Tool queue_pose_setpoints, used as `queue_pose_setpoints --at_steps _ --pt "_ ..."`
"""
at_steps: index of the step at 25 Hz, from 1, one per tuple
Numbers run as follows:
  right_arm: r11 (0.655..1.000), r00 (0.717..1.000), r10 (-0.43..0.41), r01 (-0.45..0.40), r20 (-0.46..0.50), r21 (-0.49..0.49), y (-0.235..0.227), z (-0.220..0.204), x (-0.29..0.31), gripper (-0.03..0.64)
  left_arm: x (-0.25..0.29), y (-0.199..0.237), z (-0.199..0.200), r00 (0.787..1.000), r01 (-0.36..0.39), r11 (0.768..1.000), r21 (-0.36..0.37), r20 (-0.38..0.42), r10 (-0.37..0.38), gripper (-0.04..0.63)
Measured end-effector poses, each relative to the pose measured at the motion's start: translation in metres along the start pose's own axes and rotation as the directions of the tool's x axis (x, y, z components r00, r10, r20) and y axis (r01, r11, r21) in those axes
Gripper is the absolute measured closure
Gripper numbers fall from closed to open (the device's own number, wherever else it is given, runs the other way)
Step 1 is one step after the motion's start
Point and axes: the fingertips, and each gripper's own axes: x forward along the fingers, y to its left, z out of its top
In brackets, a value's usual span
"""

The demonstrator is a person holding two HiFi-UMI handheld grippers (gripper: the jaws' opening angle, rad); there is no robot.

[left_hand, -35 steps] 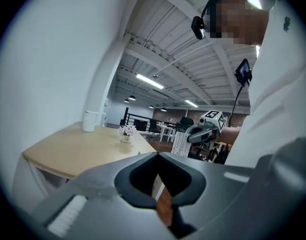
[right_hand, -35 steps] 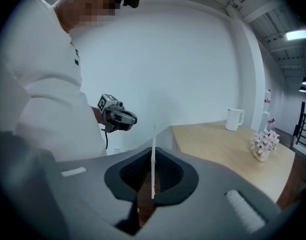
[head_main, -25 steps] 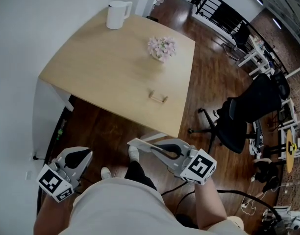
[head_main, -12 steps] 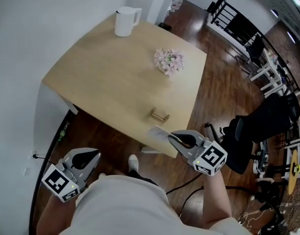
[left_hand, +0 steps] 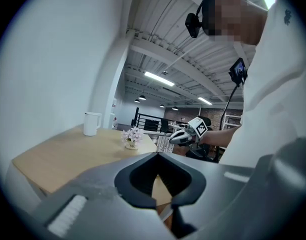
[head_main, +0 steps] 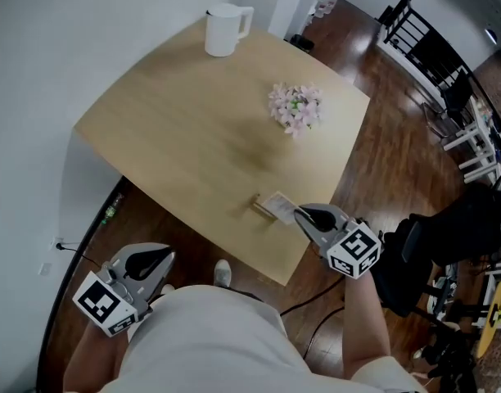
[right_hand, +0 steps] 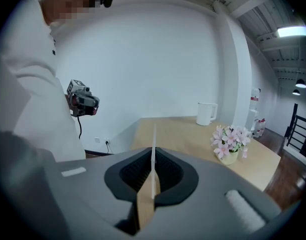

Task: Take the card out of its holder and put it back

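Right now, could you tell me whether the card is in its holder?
Out, it seems: the right gripper pinches the card edge-on in its own view, and the head view shows it hovering over the holder.

Right tool (head_main: 301, 214): carried forward on an outstretched right forearm, jaws closed flat on the card (head_main: 277, 204), which stands edge-on between them. Left tool (head_main: 162, 259): low and close to the person's left side, jaws together with nothing between them. The two tools are well apart.
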Motion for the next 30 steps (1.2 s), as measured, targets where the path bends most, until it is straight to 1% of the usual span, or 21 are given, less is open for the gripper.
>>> queue_pose_setpoints --at_steps 4,11,17,23,30 --pt "0.999 1.000 0.029 -0.029 -0.005 0.014 -0.022 -0.017 0.014 0.595 0.017 -0.003 0.001 0.999 -0.032 0.999 -0.013 -0.018 0.032 0.591" --pt "0.997 0.997 0.077 -0.077 -0.006 0.028 -0.043 -0.032 0.035 0.595 0.035 -0.005 0.002 0.996 -0.068 0.997 -0.034 -0.052 0.066 0.591" --pt "0.994 0.995 0.103 -0.102 -0.012 0.040 -0.048 -0.043 0.043 0.595 0.045 -0.006 0.002 0.995 -0.079 0.996 -0.045 -0.070 0.075 0.591" --pt "0.991 0.992 0.126 -0.126 -0.007 0.044 -0.049 -0.044 0.048 0.595 0.052 -0.008 0.006 0.994 -0.073 0.996 -0.047 -0.080 0.069 0.591" --pt "0.990 0.991 0.134 -0.133 -0.027 0.045 -0.050 -0.054 0.053 0.595 0.056 -0.003 0.007 0.993 -0.072 0.996 -0.045 -0.092 0.067 0.591"
